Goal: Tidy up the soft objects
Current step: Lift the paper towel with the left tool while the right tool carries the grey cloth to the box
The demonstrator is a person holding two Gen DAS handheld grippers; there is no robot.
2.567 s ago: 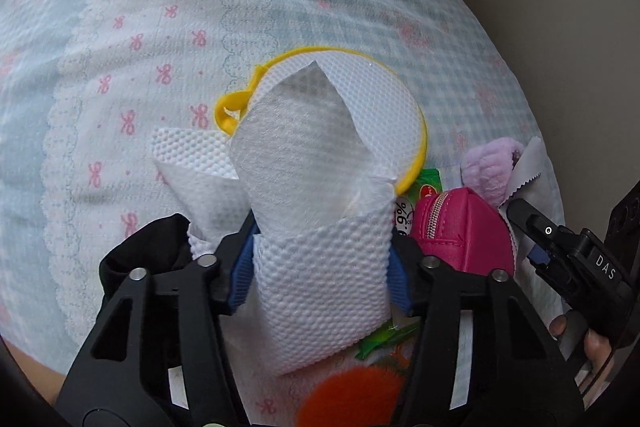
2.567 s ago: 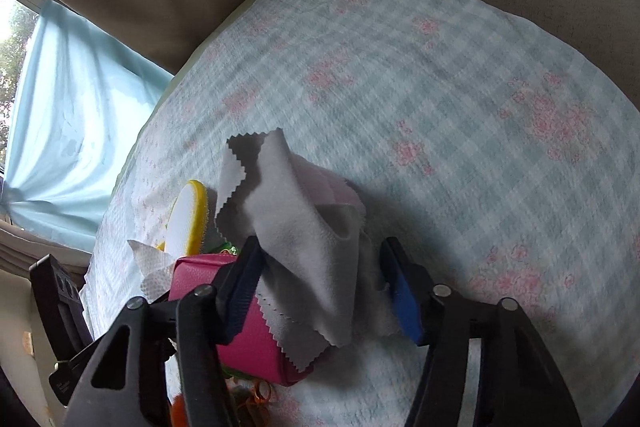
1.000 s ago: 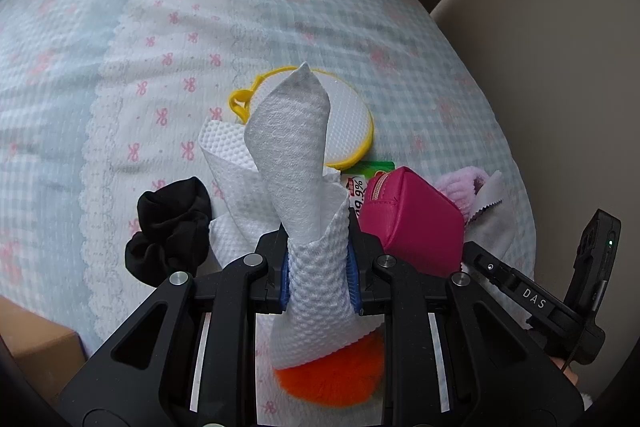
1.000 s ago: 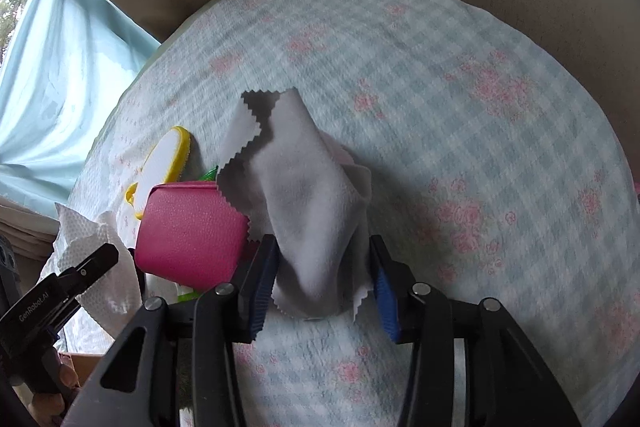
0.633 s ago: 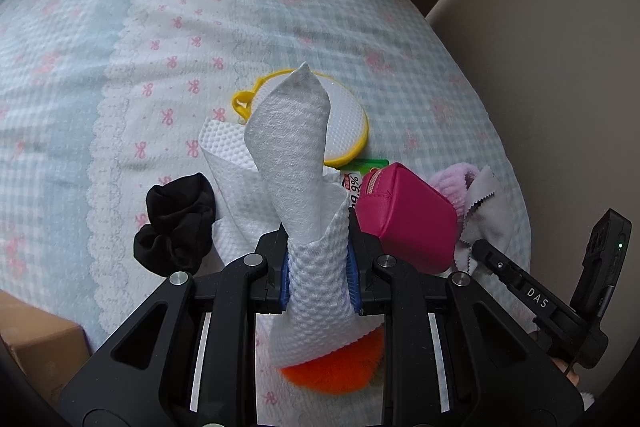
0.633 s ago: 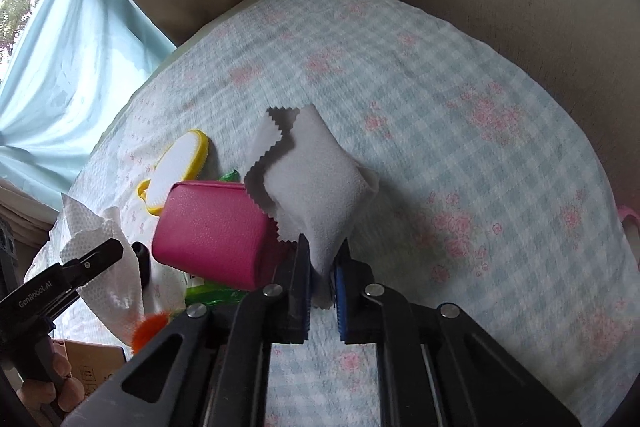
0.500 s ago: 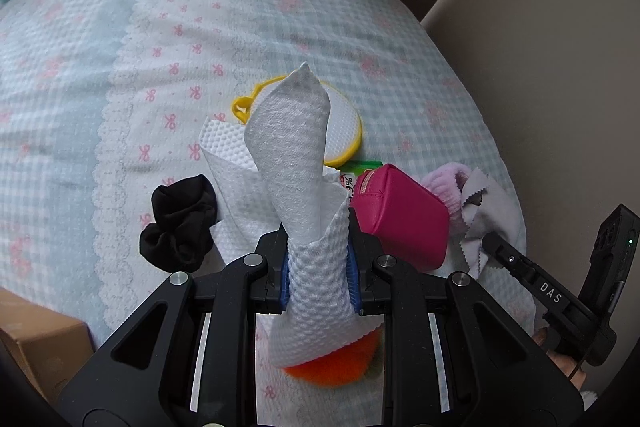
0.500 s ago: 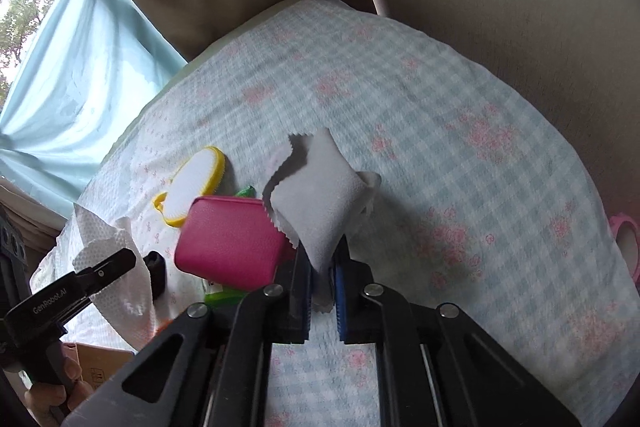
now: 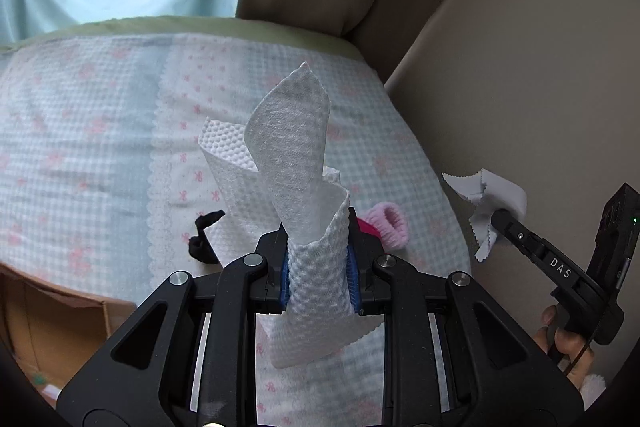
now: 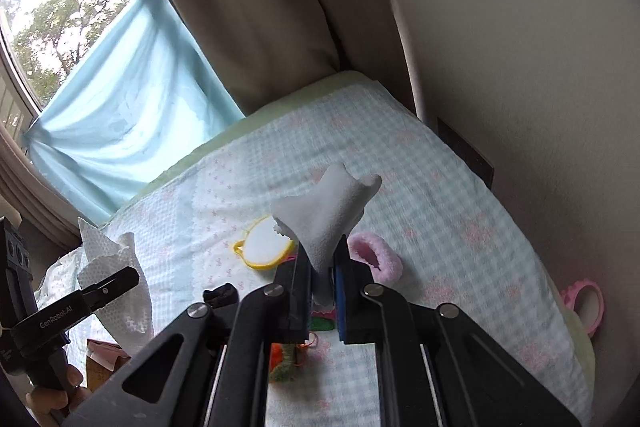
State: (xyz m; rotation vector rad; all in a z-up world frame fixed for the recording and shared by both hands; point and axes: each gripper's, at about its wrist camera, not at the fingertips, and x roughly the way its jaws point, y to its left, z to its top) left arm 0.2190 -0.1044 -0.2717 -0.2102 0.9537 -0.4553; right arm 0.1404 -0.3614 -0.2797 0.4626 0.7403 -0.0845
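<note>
left tongs: black frame | blue pads | silver screws

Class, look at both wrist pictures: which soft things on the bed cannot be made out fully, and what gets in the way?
- Pink pouch, left wrist view: only a sliver shows behind the white textured cloth held in the left hand-held gripper.
- Black scrunchie, left wrist view: half covered by that cloth.
- Orange fluffy item, right wrist view: mostly hidden by the right hand-held gripper holding the grey cloth.

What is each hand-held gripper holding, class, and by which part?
The left hand-held gripper is shut on the white textured cloth, pinched near its lower end. The right hand-held gripper is shut on the grey cloth, pinched at its bunched lower part.
</note>
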